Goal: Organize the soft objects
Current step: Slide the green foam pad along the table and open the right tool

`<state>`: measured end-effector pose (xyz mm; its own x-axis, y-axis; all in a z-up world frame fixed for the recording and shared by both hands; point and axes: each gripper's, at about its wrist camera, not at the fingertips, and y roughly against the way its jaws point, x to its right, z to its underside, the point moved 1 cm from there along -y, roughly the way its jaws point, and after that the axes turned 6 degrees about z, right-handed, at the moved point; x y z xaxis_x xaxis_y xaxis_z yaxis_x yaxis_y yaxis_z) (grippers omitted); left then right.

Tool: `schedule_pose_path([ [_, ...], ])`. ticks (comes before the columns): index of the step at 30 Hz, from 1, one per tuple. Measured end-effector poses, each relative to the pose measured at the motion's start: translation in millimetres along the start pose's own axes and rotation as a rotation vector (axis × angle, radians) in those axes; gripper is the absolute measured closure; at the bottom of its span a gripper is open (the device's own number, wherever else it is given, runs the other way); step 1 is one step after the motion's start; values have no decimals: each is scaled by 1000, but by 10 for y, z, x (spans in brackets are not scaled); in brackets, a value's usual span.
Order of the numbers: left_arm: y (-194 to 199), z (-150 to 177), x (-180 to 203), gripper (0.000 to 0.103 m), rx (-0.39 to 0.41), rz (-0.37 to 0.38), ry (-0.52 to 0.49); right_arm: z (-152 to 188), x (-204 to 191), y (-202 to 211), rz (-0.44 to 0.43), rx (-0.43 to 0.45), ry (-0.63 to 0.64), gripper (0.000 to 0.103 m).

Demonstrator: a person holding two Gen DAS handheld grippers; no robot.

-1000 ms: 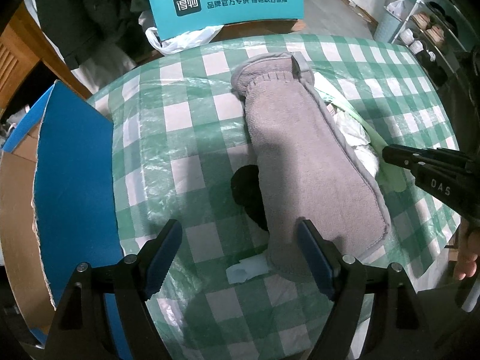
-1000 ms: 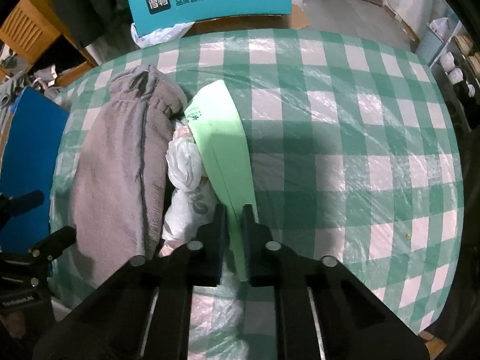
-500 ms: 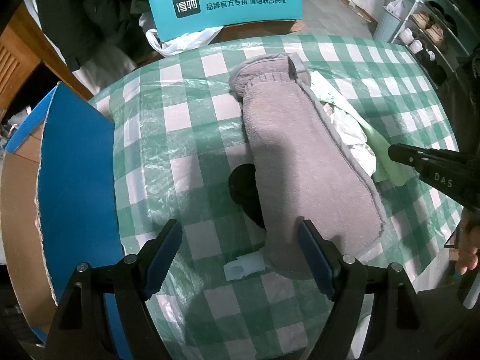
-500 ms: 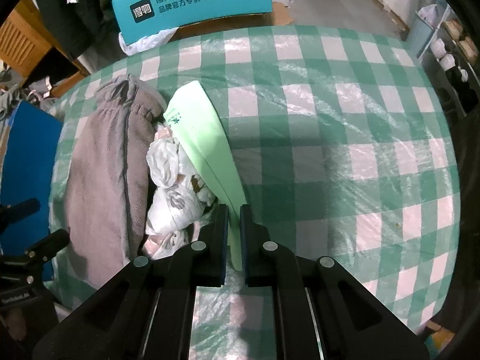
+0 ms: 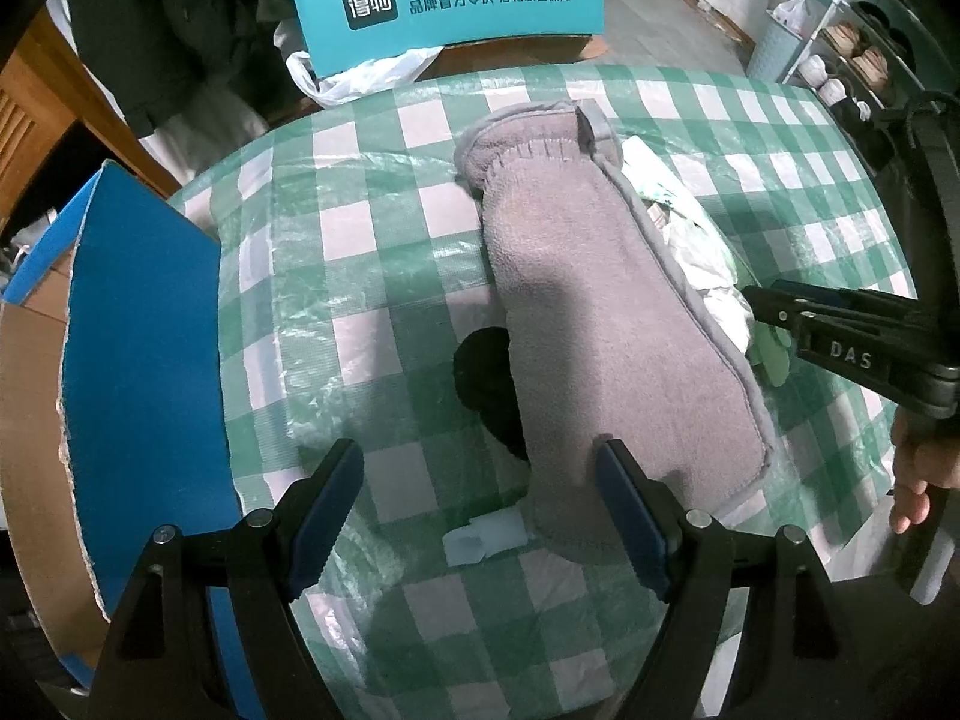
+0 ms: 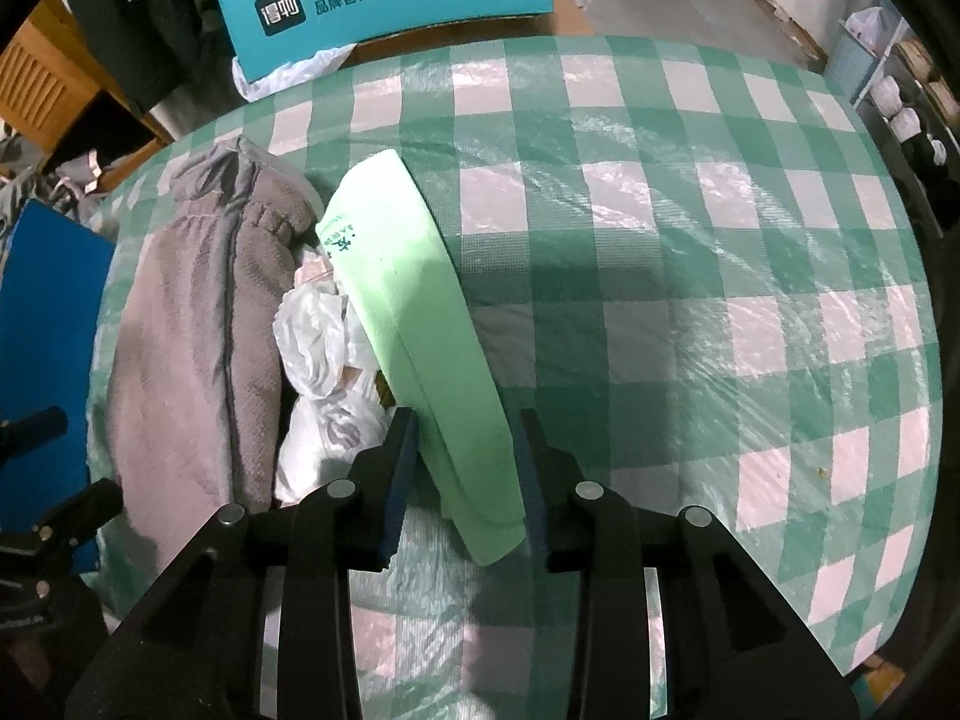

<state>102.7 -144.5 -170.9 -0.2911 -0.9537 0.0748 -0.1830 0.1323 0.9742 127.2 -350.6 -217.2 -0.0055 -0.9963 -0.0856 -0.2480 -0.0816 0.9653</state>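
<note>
On the checked table, left hand-held gripper hangs spread and empty over the limp, light grey fleece; right hand-held gripper, just opening, brackets the floppy green cloth unpinched (best taken at its near folded end).

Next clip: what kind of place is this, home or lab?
Probably a lived-in home room: a table under a green checked plastic cloth, a shoe rack by the wall, dark coats hanging behind.

Dim indoor light, glare on plastic tablecloth, fisheye edges black, sharp focus
</note>
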Motion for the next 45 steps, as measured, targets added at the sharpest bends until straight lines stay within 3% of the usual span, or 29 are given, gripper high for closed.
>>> schedule_pose_path([
  [6,-26,-12,-12,21,-11,25,15,-14,-40,-89,16,-2,25,71],
  [9,-39,-15,-2,21,-17,39,25,7,-75,-152,37,-28,60,89],
  [13,-34,-16,26,21,-18,48,28,22,-118,-160,68,-35,87,96],
  [27,8,20,200,21,-30,85,20,265,223,76,131,-48,23,96],
  [32,-23,-63,215,21,-38,112,62,411,368,207,147,-56,6,96],
  [33,-34,-87,213,21,-39,116,75,424,381,230,147,-55,4,95],
  [34,-48,-112,216,21,-42,118,85,425,401,261,150,-44,-11,84],
  [35,-60,-131,223,21,-44,116,93,427,411,282,145,-39,-20,65],
  [37,-66,-176,238,21,-47,109,104,412,418,318,132,-27,-29,49],
  [40,-78,-247,263,14,-46,110,119,377,420,361,124,-17,-36,47],
  [45,-135,-352,314,14,-58,91,131,340,469,427,104,-1,-47,47],
])
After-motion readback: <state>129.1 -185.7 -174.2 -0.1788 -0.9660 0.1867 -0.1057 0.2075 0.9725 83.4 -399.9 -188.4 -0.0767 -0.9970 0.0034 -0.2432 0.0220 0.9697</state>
